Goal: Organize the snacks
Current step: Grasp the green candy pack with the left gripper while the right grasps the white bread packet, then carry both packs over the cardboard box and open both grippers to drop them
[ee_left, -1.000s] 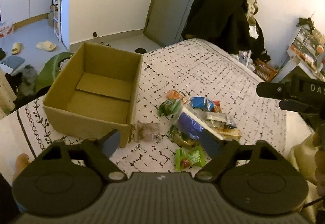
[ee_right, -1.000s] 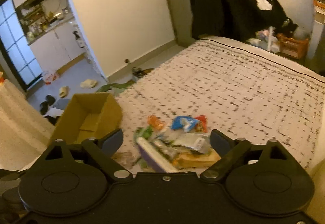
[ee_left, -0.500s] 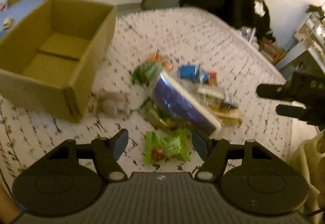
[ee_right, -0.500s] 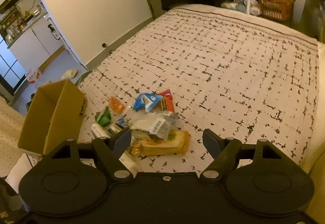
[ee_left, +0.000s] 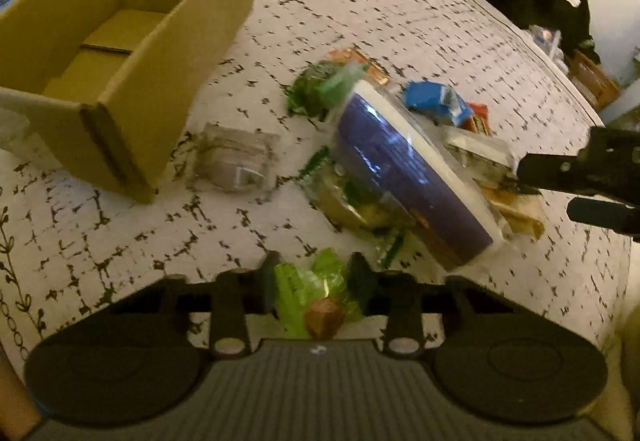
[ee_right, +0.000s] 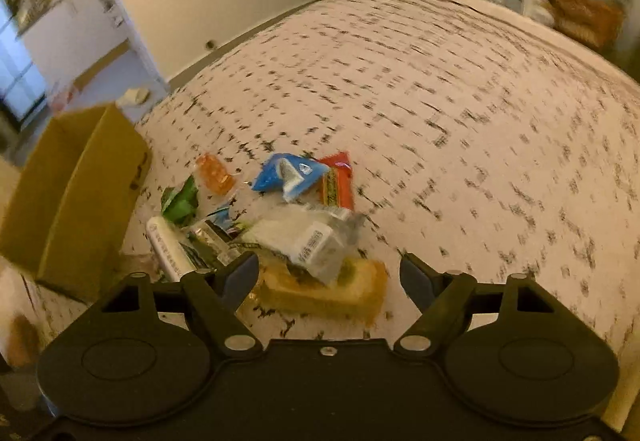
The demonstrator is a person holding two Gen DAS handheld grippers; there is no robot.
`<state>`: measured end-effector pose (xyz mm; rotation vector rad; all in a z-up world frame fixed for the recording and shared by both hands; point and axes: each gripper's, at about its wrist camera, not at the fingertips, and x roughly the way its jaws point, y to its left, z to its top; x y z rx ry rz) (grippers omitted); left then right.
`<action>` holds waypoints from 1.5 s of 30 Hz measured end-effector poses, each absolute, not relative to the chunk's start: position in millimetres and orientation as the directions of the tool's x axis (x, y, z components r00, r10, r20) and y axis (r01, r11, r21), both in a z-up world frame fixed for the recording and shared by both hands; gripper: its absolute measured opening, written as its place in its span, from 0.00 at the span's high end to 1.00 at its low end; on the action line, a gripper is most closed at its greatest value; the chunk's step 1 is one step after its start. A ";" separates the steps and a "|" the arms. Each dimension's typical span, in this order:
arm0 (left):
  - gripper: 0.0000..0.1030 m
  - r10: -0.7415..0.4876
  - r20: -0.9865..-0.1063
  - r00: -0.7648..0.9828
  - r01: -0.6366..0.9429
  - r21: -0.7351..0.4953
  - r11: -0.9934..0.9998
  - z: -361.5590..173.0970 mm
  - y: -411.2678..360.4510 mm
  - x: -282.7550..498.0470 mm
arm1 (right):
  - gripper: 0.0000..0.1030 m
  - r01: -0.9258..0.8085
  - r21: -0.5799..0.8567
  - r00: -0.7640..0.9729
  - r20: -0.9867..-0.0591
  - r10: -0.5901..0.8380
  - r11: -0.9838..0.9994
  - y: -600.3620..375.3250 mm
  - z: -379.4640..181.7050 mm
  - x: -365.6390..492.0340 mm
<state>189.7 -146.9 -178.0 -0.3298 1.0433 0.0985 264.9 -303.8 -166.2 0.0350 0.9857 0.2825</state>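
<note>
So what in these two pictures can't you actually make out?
- Left wrist view: the green snack sits between the left tool's fingers; contact is unclear, and the tool body hides its lower part.
- Left wrist view: the clear packet is too blurred to identify.
- Right wrist view: the cardboard box interior is hidden by its wall.
- Right wrist view: the white label print is blurred.

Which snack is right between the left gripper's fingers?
The bright green wrapped candy. It sits between the left gripper's fingers, closed in around it, apart from the pile, where the big purple packet lies.

Matte black tongs [ee_right: 328,273], round hubs, 2 silver pivot screws
</note>
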 end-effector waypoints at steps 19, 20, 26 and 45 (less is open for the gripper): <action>0.73 -0.101 -0.859 0.501 -0.269 -0.266 0.926 -177.8 -119.0 193.1 | 0.12 -0.281 0.139 0.481 -0.835 0.265 0.950 -270.4 -191.4 297.3; 0.73 -0.100 -0.861 0.499 -0.274 -0.266 0.924 -177.5 -118.1 192.4 | 0.11 -0.274 0.150 0.476 -0.837 0.269 0.950 -270.2 -192.3 299.3; 0.73 -0.091 -0.861 0.501 -0.289 -0.266 0.920 -171.9 -112.4 189.3 | 0.55 -0.281 0.160 0.467 -0.839 0.280 0.946 -269.6 -196.1 296.1; 0.73 -0.071 -0.756 0.651 -0.251 -0.302 0.920 -91.4 -97.5 164.2 | 0.69 -0.277 0.221 0.630 -0.692 0.351 0.935 -274.4 -108.0 244.6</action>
